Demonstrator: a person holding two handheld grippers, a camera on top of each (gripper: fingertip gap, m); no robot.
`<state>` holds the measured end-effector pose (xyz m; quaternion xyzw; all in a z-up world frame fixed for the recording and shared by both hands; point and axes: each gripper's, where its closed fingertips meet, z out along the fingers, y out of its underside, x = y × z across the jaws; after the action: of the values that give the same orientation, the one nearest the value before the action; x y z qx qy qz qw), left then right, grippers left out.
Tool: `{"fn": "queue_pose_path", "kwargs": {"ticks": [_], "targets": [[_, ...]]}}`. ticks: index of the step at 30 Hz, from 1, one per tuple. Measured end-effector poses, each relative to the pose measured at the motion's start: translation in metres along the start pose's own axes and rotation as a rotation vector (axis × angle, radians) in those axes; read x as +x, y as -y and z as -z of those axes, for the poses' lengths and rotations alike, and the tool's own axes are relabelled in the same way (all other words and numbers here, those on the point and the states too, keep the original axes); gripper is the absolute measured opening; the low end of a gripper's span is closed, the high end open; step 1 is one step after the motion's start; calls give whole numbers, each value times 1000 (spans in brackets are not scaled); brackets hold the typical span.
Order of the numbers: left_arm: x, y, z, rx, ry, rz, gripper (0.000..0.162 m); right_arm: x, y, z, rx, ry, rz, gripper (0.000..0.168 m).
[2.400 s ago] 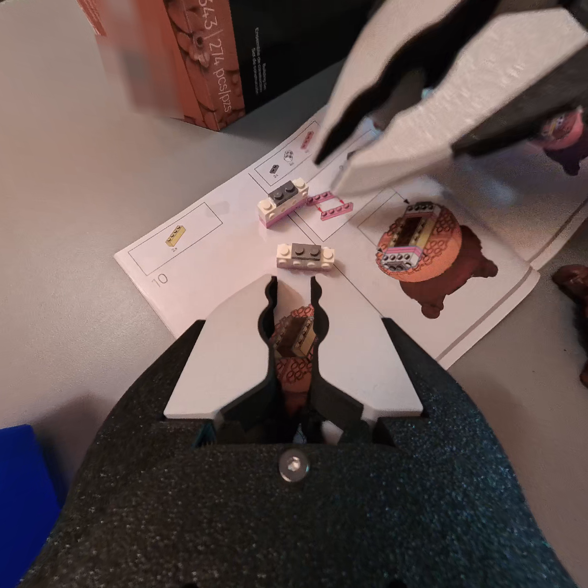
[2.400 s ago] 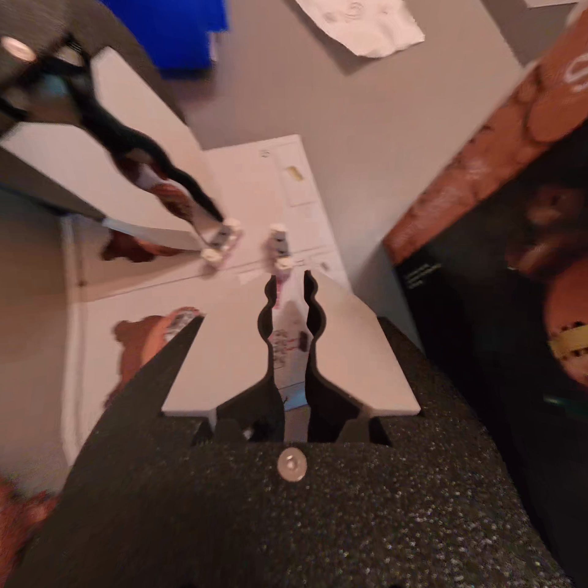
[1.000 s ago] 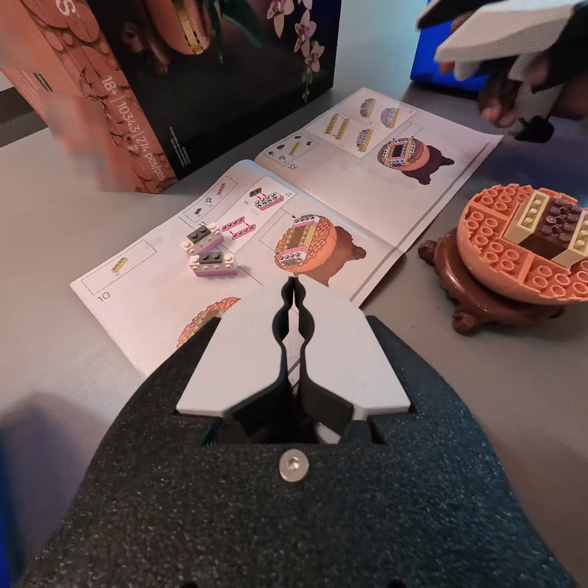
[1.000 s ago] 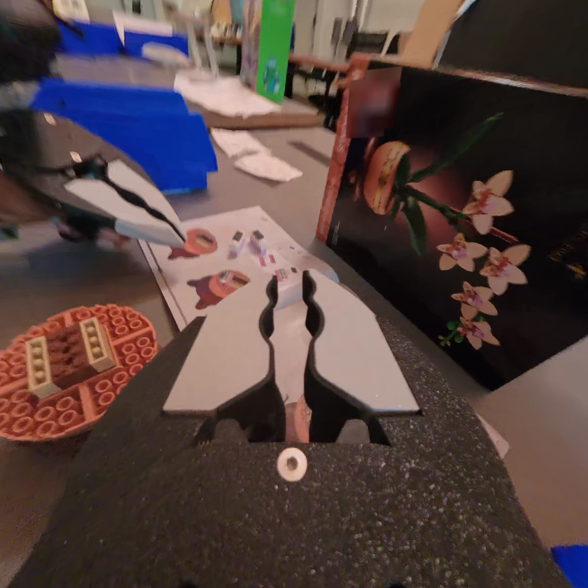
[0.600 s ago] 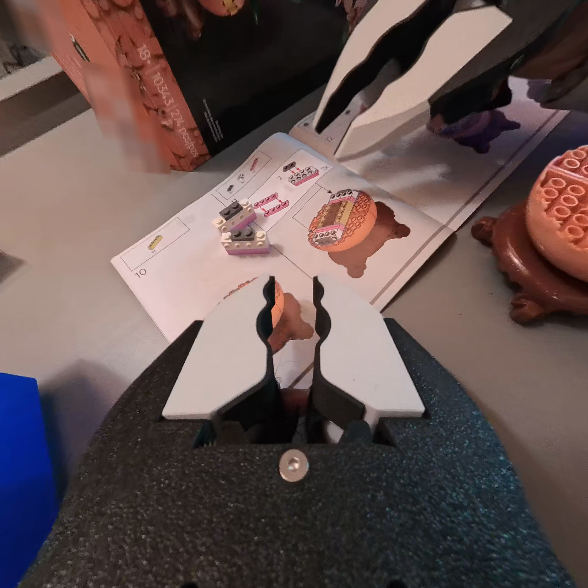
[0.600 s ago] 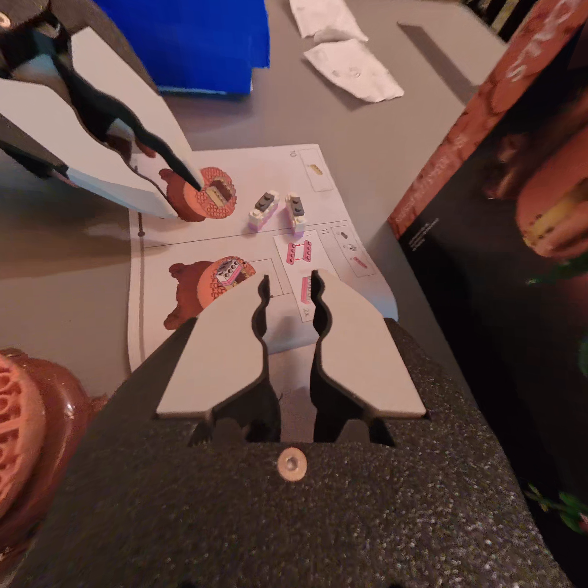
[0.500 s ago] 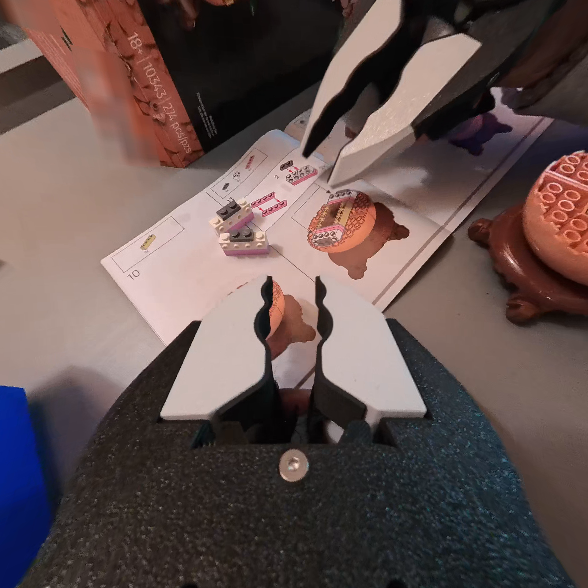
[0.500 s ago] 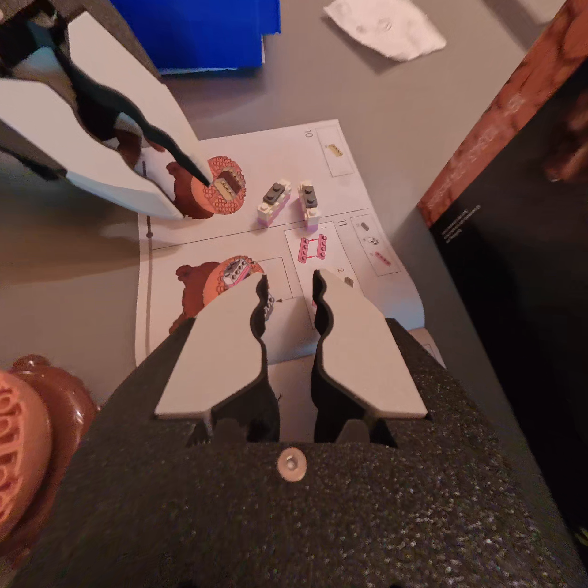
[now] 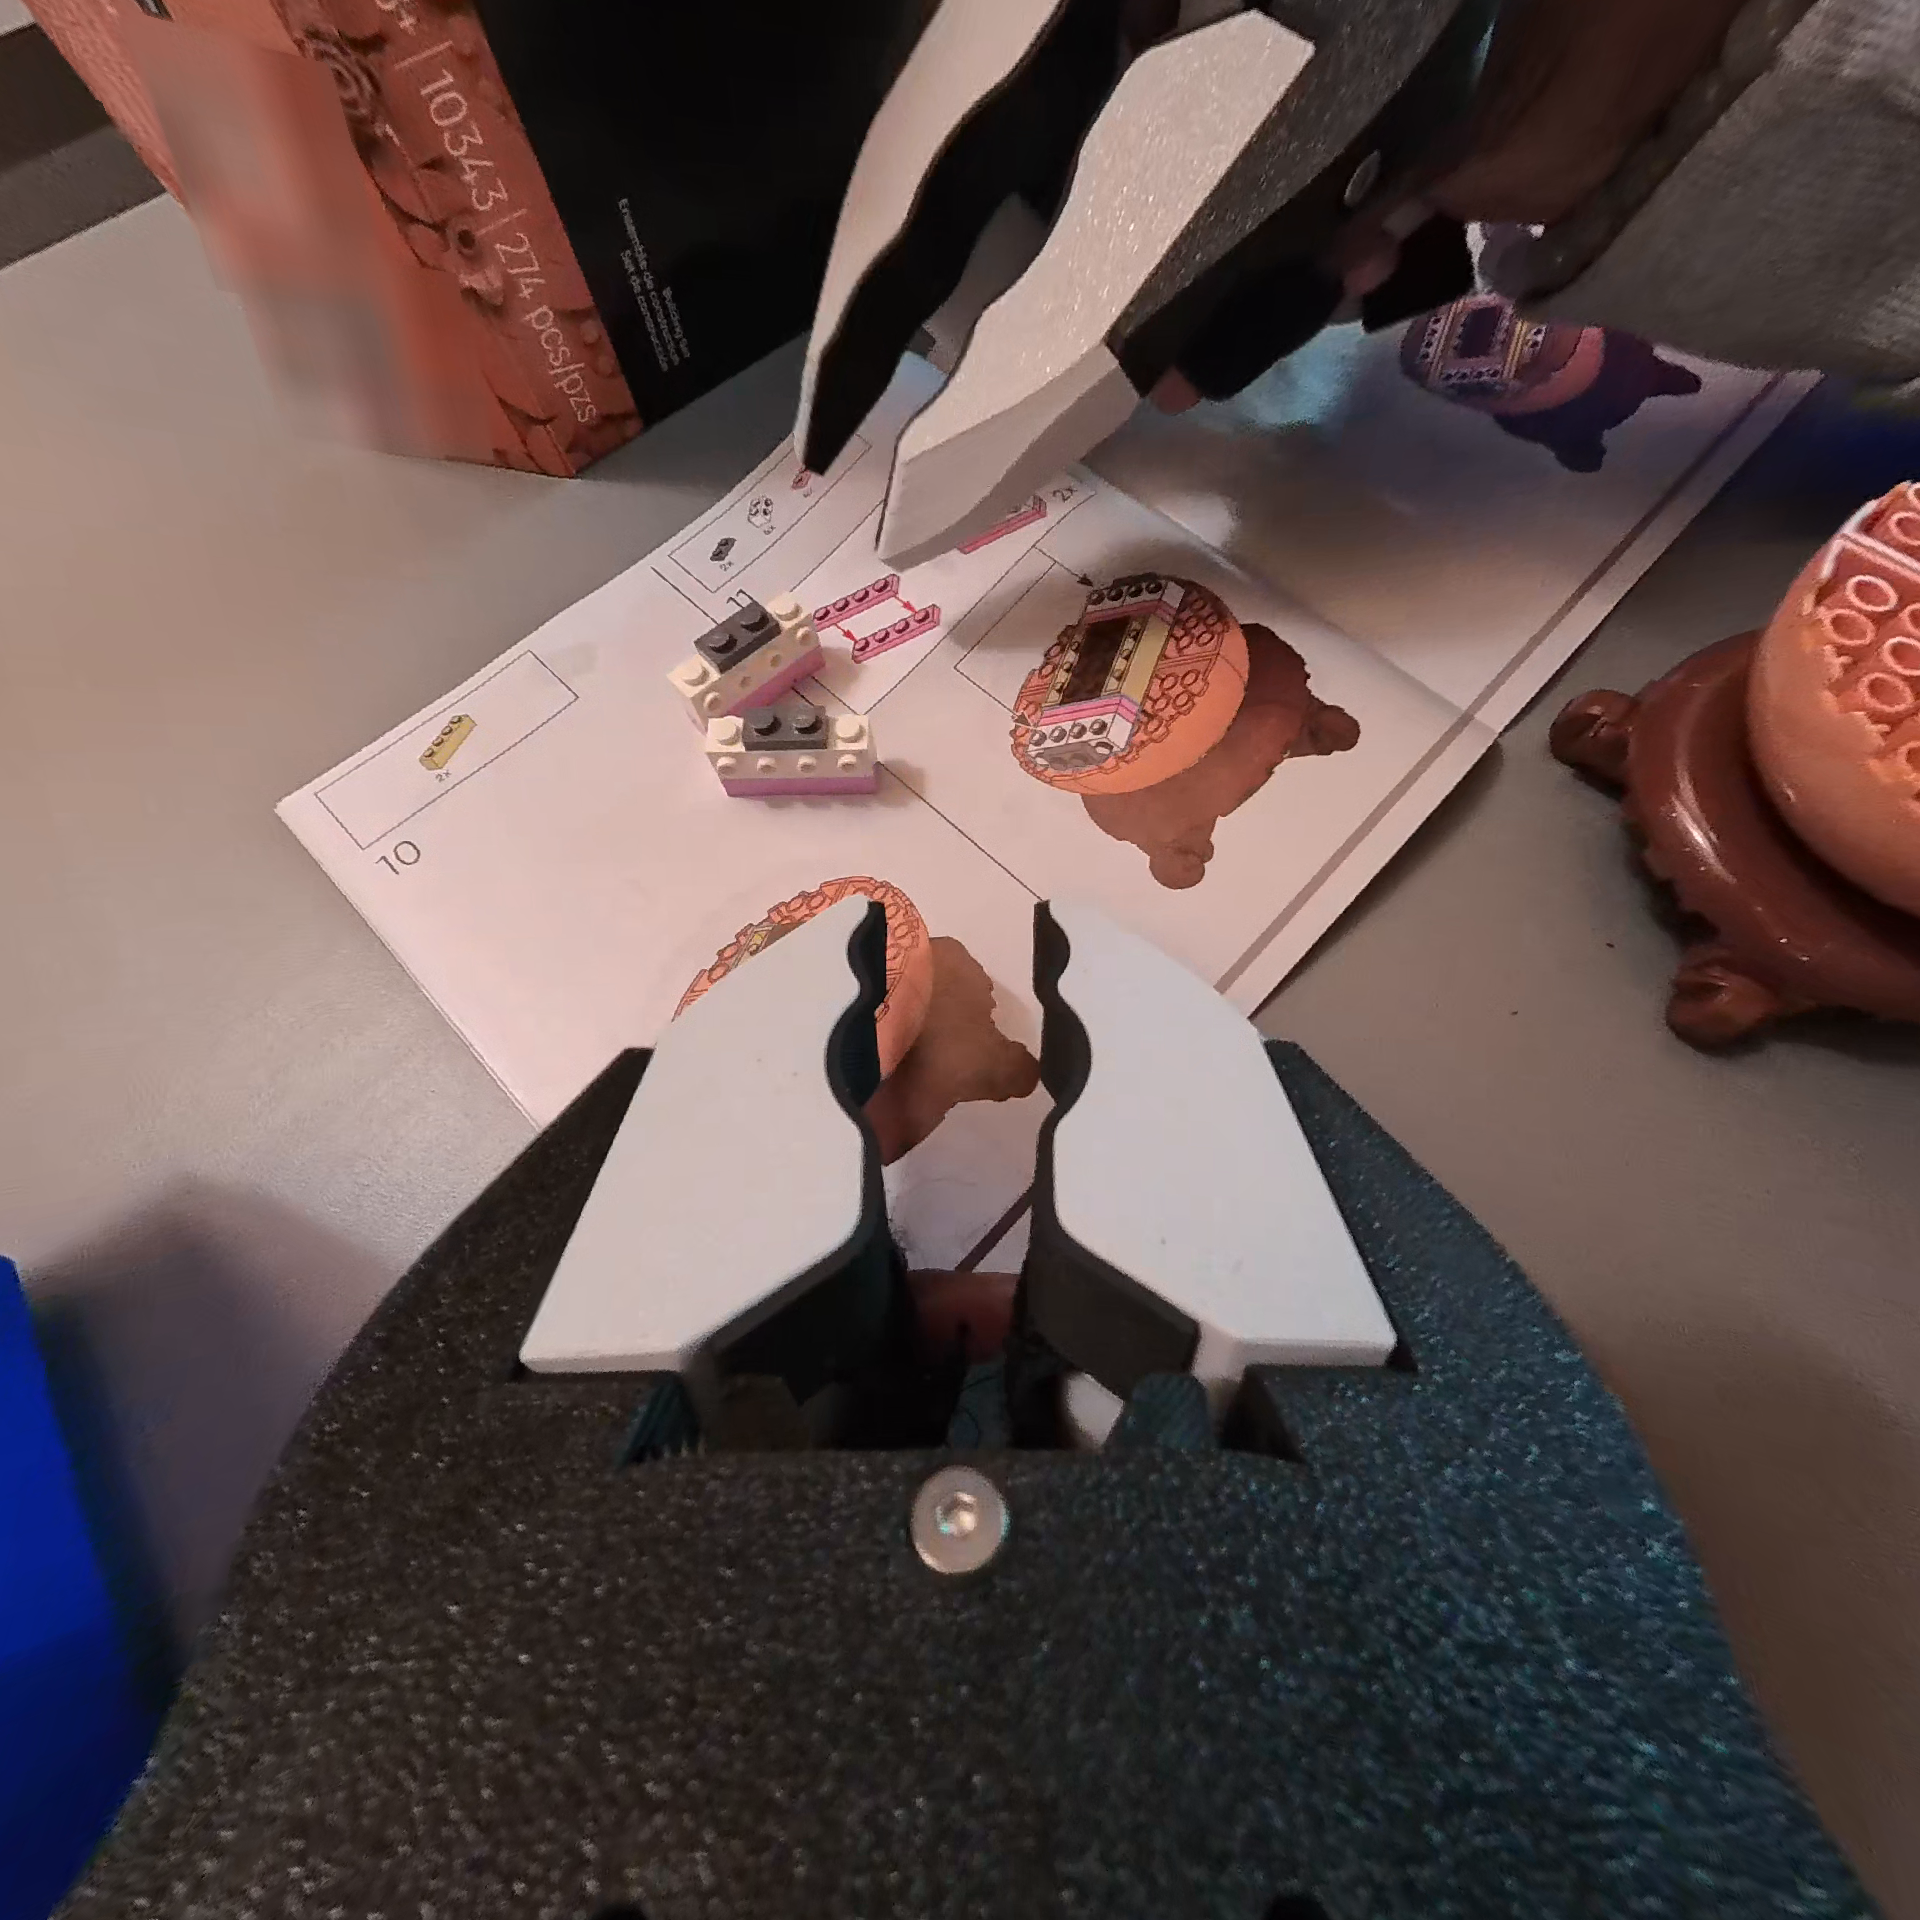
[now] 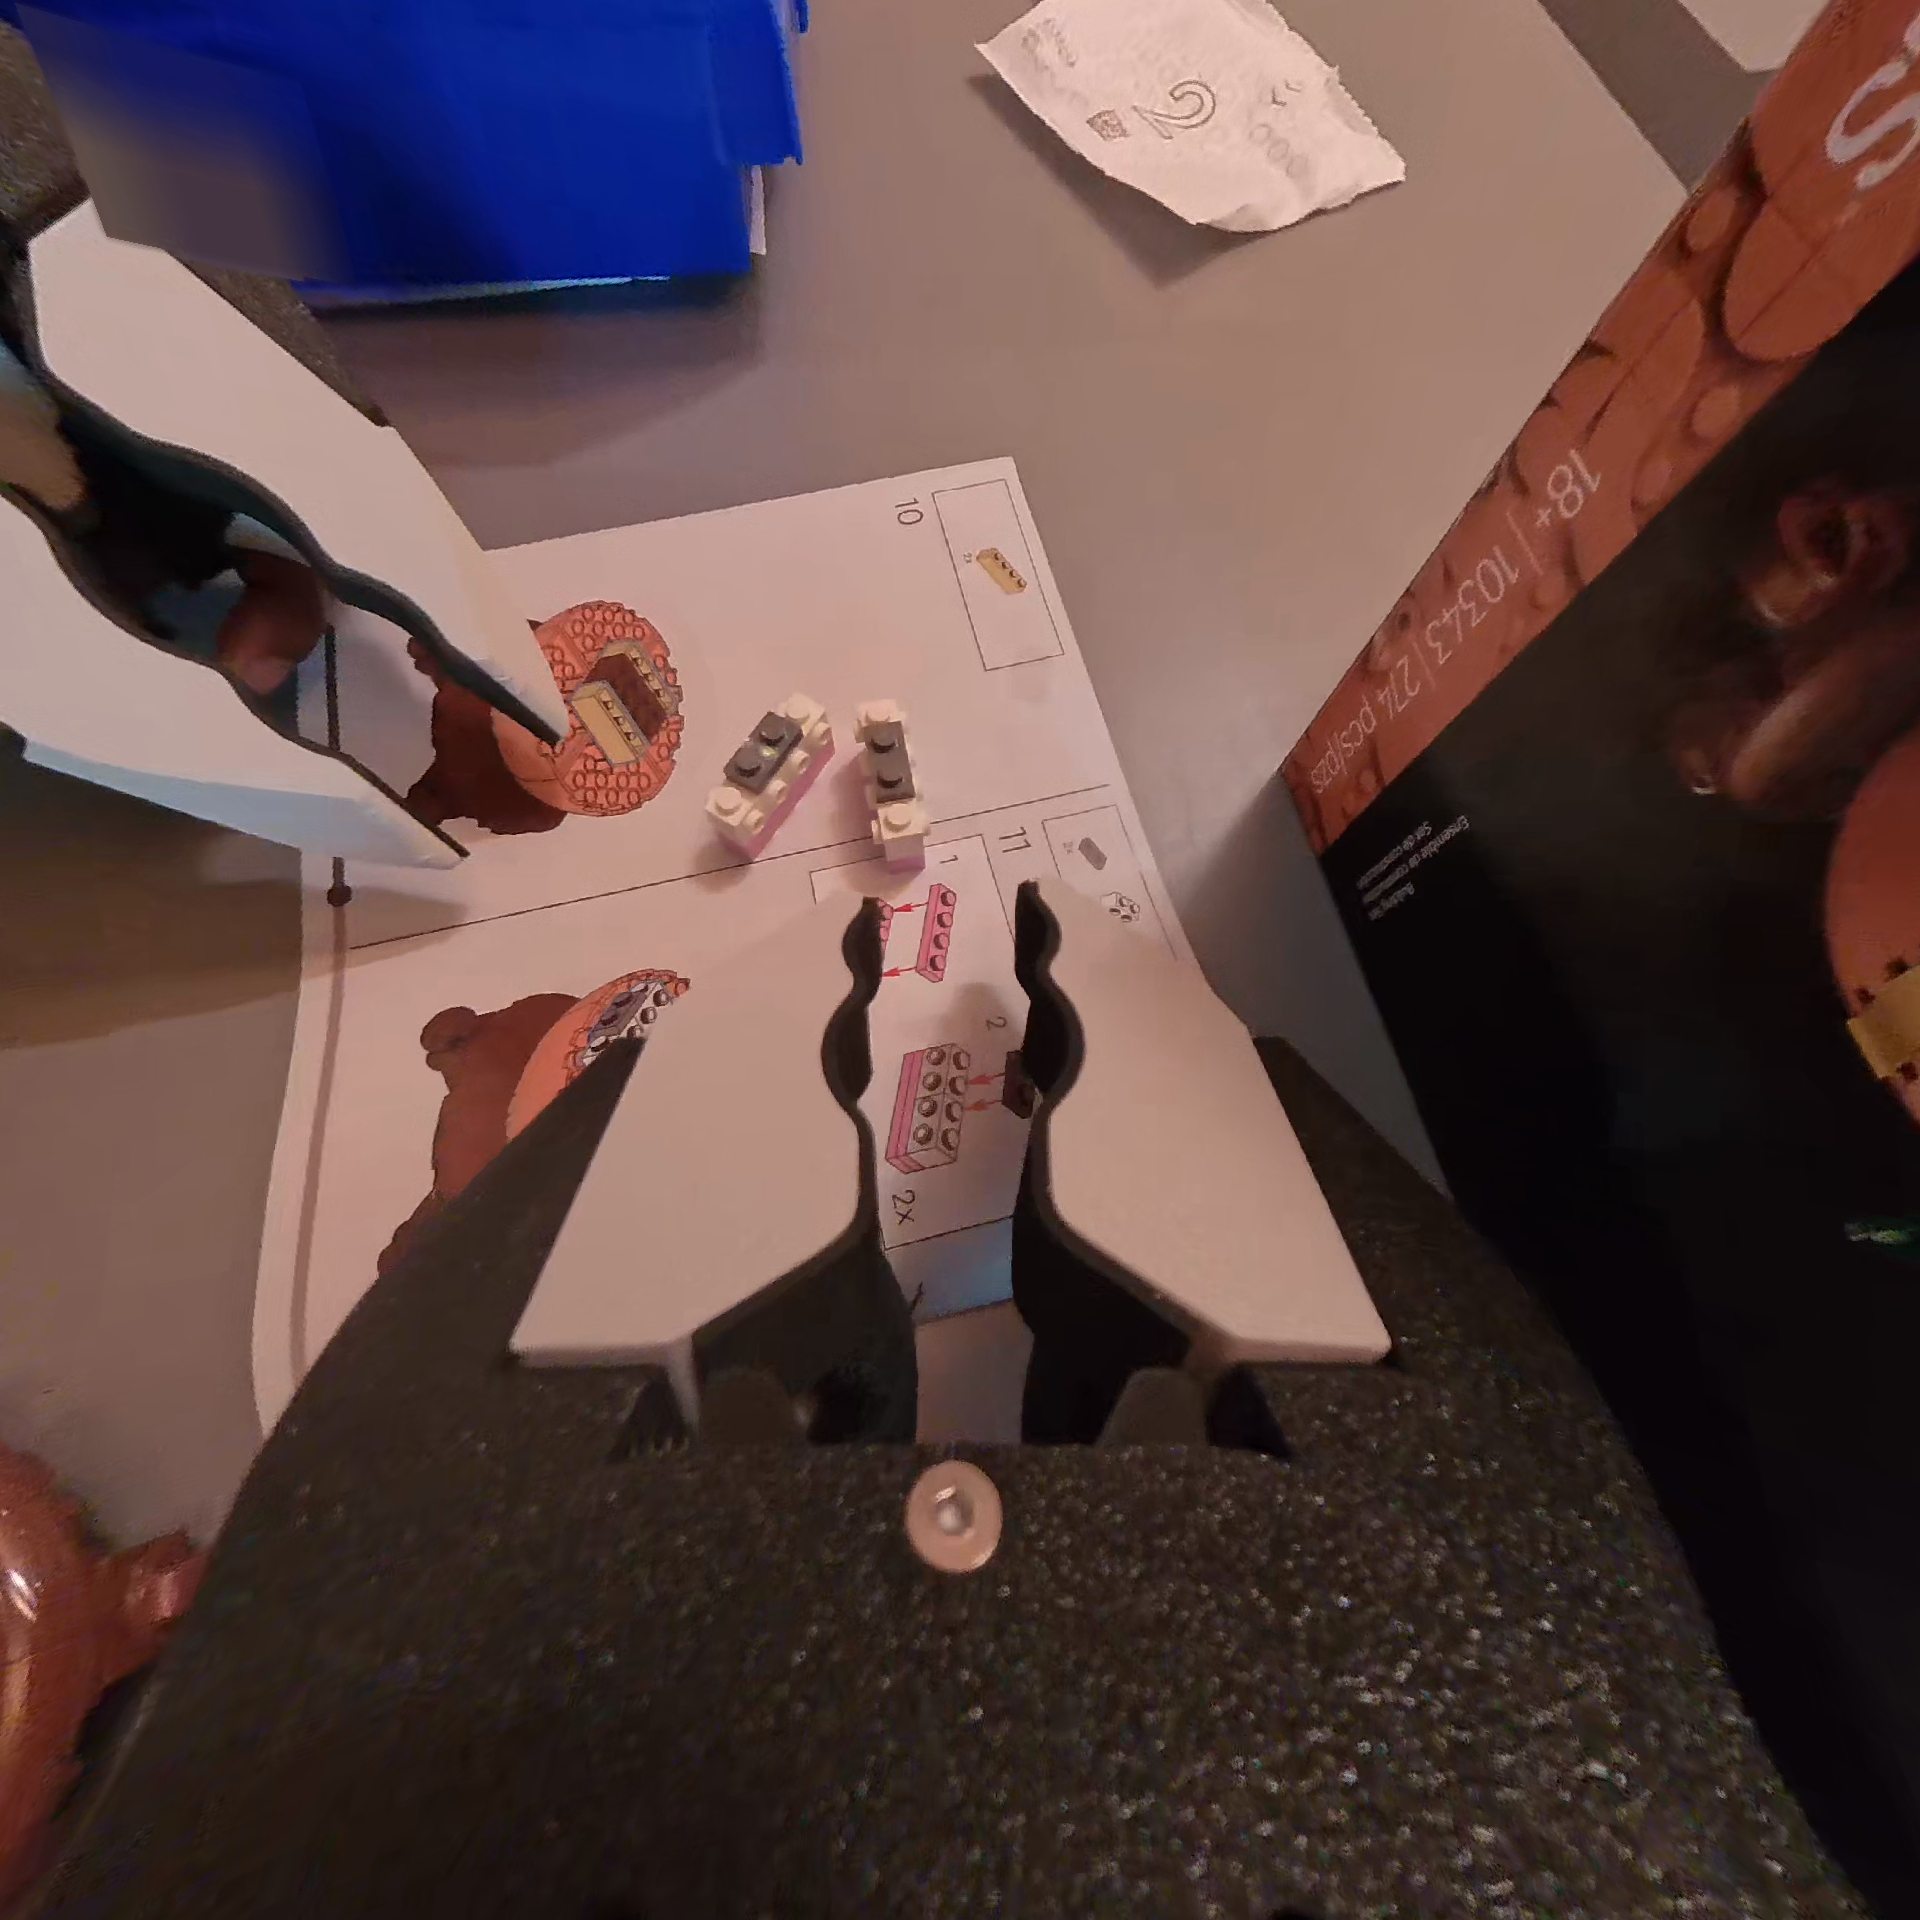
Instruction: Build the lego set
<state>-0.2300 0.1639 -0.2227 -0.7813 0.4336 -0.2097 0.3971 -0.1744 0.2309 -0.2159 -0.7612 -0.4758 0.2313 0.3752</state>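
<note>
Grippers are both hovering released over the open white instruction booklet (image 9: 582, 831): left gripper (image 9: 956, 914) at its near edge, right gripper (image 10: 940, 899) just short of two small white, pink and grey brick assemblies (image 10: 771, 771) (image 10: 889, 779) lying side by side on the page. Round peach-and-brown lego pot (image 9: 1808, 790) is sitting to the right.

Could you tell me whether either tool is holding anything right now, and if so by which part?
Nothing is held. The left tool and right tool are both open and empty; the two small brick assemblies lie free on the instruction booklet.
</note>
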Motion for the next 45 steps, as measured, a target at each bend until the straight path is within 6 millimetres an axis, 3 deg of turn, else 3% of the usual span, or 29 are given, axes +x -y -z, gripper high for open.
{"fn": "queue_pose_path", "kwargs": {"ticks": [6,13,18,22,30,38,45], "targets": [[-2,3,2,25,13,12,26,-2,2,16,26,-46,-7,25],[17,18,14,102,-21,26,26,-19,-2,58,72,-91,-9,25],[38,24,18,140,-72,-28,26,-36,-19,89,119,-120,-66,23],[47,25,13,132,-106,-119,26,-39,-42,107,129,-192,-146,21],[54,30,1,38,-181,-204,25,-42,-47,125,326,-258,-319,18],[86,39,6,28,-185,-144,25,-46,-50,134,401,-264,-342,17],[92,37,7,-15,-127,-138,25,-43,-48,147,553,-224,-425,16]]}}
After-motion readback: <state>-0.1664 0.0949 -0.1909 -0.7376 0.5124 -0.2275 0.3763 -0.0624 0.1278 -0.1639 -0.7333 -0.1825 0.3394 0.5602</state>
